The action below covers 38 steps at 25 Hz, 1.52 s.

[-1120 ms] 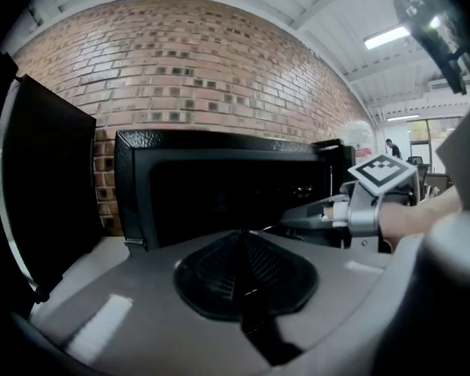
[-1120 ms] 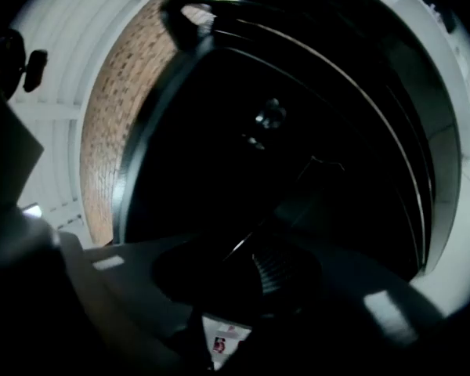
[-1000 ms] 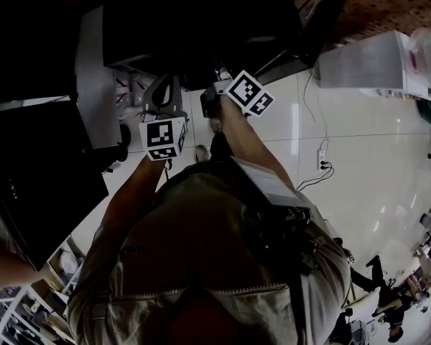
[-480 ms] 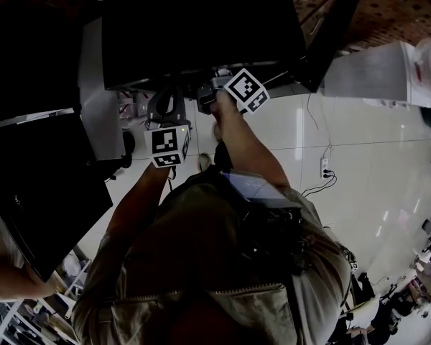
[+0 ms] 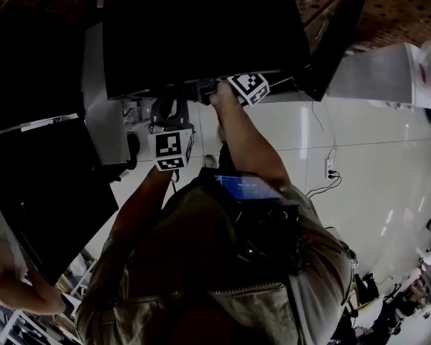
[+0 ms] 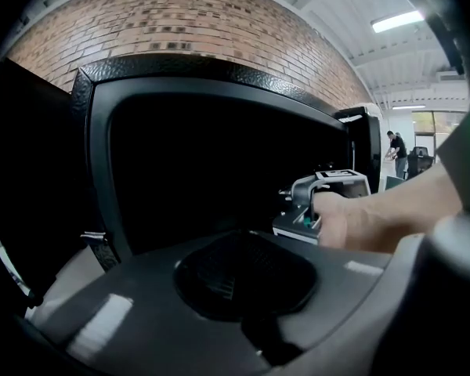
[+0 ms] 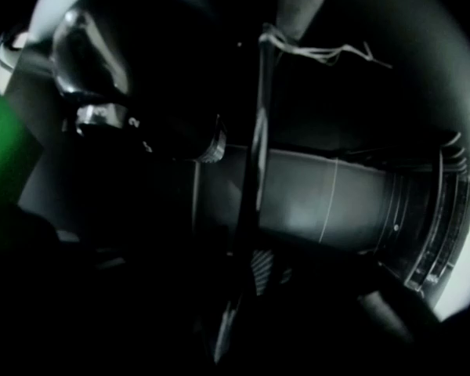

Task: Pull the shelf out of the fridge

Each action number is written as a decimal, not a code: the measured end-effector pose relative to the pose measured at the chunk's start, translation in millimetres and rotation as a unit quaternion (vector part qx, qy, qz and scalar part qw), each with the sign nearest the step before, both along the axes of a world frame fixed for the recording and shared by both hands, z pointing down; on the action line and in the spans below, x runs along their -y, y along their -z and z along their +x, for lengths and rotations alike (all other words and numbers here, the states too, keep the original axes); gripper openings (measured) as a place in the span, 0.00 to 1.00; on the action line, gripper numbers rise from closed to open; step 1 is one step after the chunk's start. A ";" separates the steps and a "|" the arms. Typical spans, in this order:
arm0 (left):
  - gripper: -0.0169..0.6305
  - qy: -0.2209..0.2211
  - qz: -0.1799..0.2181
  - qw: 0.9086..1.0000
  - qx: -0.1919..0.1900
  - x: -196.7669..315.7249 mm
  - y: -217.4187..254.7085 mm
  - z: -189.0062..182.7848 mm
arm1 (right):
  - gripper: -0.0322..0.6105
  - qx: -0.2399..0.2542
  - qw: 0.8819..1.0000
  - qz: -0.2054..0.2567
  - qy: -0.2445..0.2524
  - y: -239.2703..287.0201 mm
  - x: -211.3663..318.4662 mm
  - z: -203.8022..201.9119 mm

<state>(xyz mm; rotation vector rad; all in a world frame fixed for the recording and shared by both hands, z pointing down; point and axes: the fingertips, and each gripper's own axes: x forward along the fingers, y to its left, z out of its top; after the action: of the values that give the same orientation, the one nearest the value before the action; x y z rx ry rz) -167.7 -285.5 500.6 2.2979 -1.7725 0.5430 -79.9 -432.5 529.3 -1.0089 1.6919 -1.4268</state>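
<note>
The black fridge (image 5: 201,27) stands open, its door (image 5: 337,34) swung out to the right. My right gripper reaches level into the dark cavity; only its marker cube (image 5: 248,86) and the hand show from above. In the right gripper view the shelf's thin front edge (image 7: 257,131) runs between the jaws of the right gripper (image 7: 247,288), which have just been closing. It is too dark to tell whether the pads press on it. My left gripper (image 5: 165,110) hangs open and empty in front of the fridge's frame (image 6: 98,171).
Inside the fridge are a thermostat dial (image 7: 211,143), a pale back panel (image 7: 313,202) and side rails (image 7: 439,233). A white cabinet (image 5: 373,70) stands at the right, a power strip (image 5: 329,167) lies on the floor, and a bystander's arm (image 5: 14,286) shows at the lower left.
My right gripper has moved forward into the fridge, so its cube now sits at the cavity's edge. The left gripper has stayed almost where it was.
</note>
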 end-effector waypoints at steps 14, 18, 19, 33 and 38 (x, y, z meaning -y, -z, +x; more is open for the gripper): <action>0.04 -0.008 0.000 1.000 0.008 -21.4 1.0 -7.6 | 0.07 0.065 0.996 -0.046 -0.025 -10.4 -9.6 5.0; 0.04 0.002 -0.003 1.000 0.007 -38.1 -1.9 -16.7 | 0.07 0.072 0.996 -0.052 -0.025 -1.2 -26.7 7.8; 0.04 0.004 -0.003 1.000 0.007 -42.6 -1.6 -18.9 | 0.07 0.075 0.995 -0.054 -0.023 0.7 -32.6 8.1; 0.03 0.031 0.010 0.999 0.012 -121.7 8.8 -49.2 | 0.07 0.095 0.993 -0.068 -0.015 13.3 -118.7 28.7; 0.04 0.044 0.025 0.999 0.011 -138.8 18.3 -63.1 | 0.07 0.096 0.993 -0.063 -0.013 23.7 -149.1 37.0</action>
<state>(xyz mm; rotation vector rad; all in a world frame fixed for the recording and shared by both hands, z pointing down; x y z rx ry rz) -230.8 -146.6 482.3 2.2426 -1.9079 0.5162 -42.9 -283.4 505.6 -0.9248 1.4604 -1.5754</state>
